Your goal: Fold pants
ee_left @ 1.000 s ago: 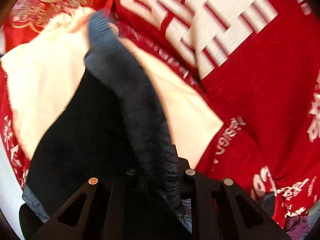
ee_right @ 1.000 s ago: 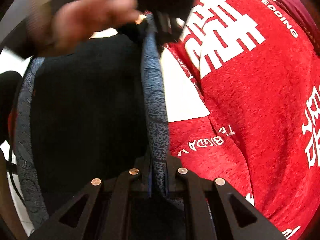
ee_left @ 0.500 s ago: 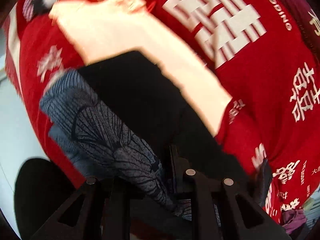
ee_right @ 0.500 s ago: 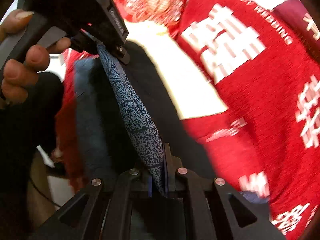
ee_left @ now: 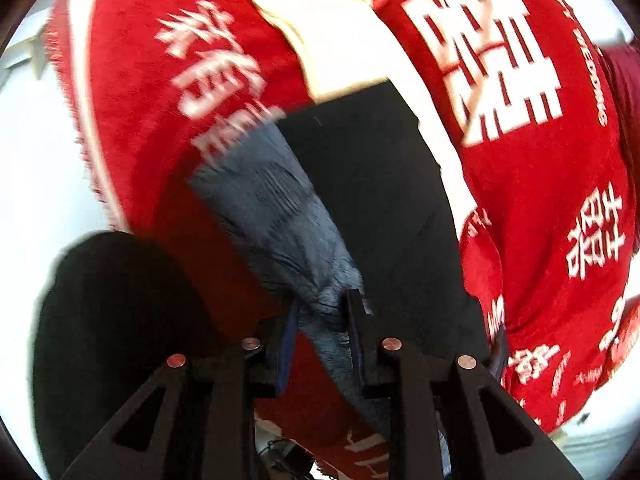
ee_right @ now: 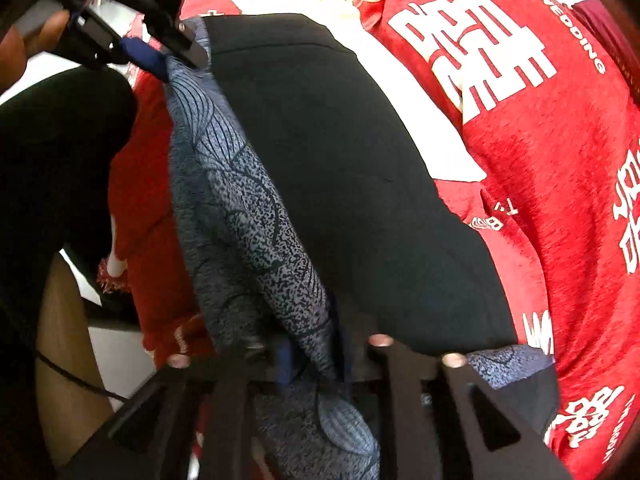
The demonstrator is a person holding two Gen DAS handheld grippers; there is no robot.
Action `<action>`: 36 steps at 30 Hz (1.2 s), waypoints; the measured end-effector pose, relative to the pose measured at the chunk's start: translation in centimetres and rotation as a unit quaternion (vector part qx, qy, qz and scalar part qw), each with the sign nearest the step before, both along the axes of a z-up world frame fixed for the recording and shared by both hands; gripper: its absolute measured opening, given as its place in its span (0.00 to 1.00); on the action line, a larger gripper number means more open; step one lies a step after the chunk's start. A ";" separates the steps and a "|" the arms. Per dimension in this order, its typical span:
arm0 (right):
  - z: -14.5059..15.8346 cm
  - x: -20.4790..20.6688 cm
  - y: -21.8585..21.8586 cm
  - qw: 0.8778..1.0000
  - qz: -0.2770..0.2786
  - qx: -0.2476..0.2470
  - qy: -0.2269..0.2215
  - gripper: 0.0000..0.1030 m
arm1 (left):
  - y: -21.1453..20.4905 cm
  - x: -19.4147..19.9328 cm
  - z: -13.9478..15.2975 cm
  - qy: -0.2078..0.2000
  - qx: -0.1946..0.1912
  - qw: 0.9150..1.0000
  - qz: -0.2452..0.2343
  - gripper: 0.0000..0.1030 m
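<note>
The pants [ee_right: 328, 152] are black with a blue-grey patterned band [ee_right: 240, 216] along one edge. They lie on a red cloth with white characters [ee_right: 540, 128]. My right gripper [ee_right: 316, 356] is shut on the patterned band near the table's front. My left gripper [ee_left: 322, 312] is shut on the same band [ee_left: 288, 220]; it also shows in the right wrist view [ee_right: 156, 56] at the upper left, holding the band's far end. The band is stretched between the two grippers along the left side of the black panel [ee_left: 372, 200].
A cream cloth patch [ee_left: 352, 40] lies under the pants on the red cloth. The red cloth's fringed left edge [ee_left: 92, 152] hangs over a white surface. A dark round shape [ee_left: 120, 312] sits at the lower left. A hand [ee_right: 16, 64] holds the left gripper.
Both grippers have carried the patterned band leftward and toward the front edge, drawing it out taut. The black panel now lies flatter over the cream patch.
</note>
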State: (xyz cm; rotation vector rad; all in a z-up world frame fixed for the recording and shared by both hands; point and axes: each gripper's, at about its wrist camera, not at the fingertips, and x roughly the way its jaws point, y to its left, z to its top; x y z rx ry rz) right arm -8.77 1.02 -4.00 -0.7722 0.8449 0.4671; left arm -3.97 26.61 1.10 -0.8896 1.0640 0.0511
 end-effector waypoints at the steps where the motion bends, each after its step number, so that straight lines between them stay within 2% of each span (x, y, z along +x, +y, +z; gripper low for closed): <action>1: 0.5 -1.0 0.0 1.000 0.000 0.006 0.009 0.64 | 0.6 -0.2 0.9 -0.005 0.017 1.000 0.011 0.24; 2: 0.9 -1.4 -0.1 1.000 0.003 0.014 0.013 0.81 | 0.9 -0.3 2.1 -0.015 0.040 0.999 0.019 0.24; 4: 2.3 -2.8 -0.4 0.999 0.011 0.033 0.002 0.81 | 0.8 0.2 4.5 -0.045 0.080 0.996 0.007 0.24; 6: 3.4 -3.6 -1.1 0.999 0.004 0.045 -0.005 0.81 | -0.9 1.8 6.9 -0.084 0.116 0.989 -0.033 0.25; 7: 4.0 -3.8 -1.6 0.999 -0.007 0.053 -0.008 0.81 | -1.8 2.8 7.5 -0.097 0.120 0.987 -0.051 0.31; 8: 4.4 -3.8 -2.2 0.998 -0.019 0.061 -0.008 0.81 | -2.9 3.9 7.9 -0.106 0.124 0.984 -0.070 0.66; 9: 4.7 -3.8 -2.7 0.997 -0.031 0.068 -0.006 0.81 | -4.0 5.0 7.9 -0.108 0.135 0.981 -0.084 0.89; 10: 5.0 -3.6 -3.4 0.996 -0.050 0.077 -0.002 0.81 | -5.2 6.2 7.7 -0.105 0.160 0.978 -0.080 1.00; 11: 5.3 -3.5 -4.0 0.994 -0.066 0.082 0.002 0.81 | -6.1 7.0 7.1 -0.098 0.187 0.975 -0.073 1.00; 12: 5.5 -3.4 -4.6 0.993 -0.082 0.088 0.004 0.81 | -6.8 7.9 6.3 -0.086 0.196 0.973 -0.084 1.00; 15: 6.3 -3.5 -6.6 0.988 -0.121 0.096 0.000 0.81 | -7.1 9.1 2.3 -0.026 0.176 0.978 -0.113 1.00; 16: 6.5 -3.8 -7.5 0.986 -0.136 0.100 -0.003 0.81 | -6.9 9.0 1.4 -0.015 0.182 0.977 -0.113 1.00; 18: 6.9 -4.4 -8.9 0.981 -0.156 0.111 -0.003 0.81 | -7.1 8.0 0.7 -0.025 0.207 0.969 -0.133 1.00; 20: 6.9 -4.8 -10.5 0.975 -0.181 0.126 0.008 0.82 | -7.7 7.0 1.0 -0.022 0.259 0.953 -0.157 1.00; 21: 6.8 -4.9 -11.1 0.973 -0.191 0.132 0.013 0.82 | -7.7 6.7 1.0 -0.014 0.272 0.948 -0.165 1.00; 23: 6.4 -5.0 -12.4 0.965 -0.216 0.144 0.022 0.82 | -7.3 6.2 1.1 0.003 0.286 0.945 -0.158 1.00; 26: 6.4 -4.4 -14.0 0.955 -0.245 0.164 0.029 0.82 | -7.1 5.9 3.0 -0.031 0.277 0.950 -0.138 1.00; 29: 6.9 -3.6 -15.5 0.942 -0.274 0.190 0.026 0.82 | -9.6 6.4 4.9 -0.079 0.263 0.947 -0.164 1.00; 32: 6.7 -3.2 -16.8 0.928 -0.301 0.215 0.036 0.82 | -14.2 7.9 4.4 -0.082 0.270 0.935 -0.214 1.00; 35: 6.2 -3.2 -17.5 0.920 -0.322 0.220 0.045 0.82 | -17.3 8.3 1.1 -0.038 0.276 0.924 -0.262 1.00; 36: 6.1 -3.4 -17.7 0.918 -0.326 0.219 0.046 0.82 | -18.3 7.5 0.6 -0.049 0.315 0.911 -0.263 1.00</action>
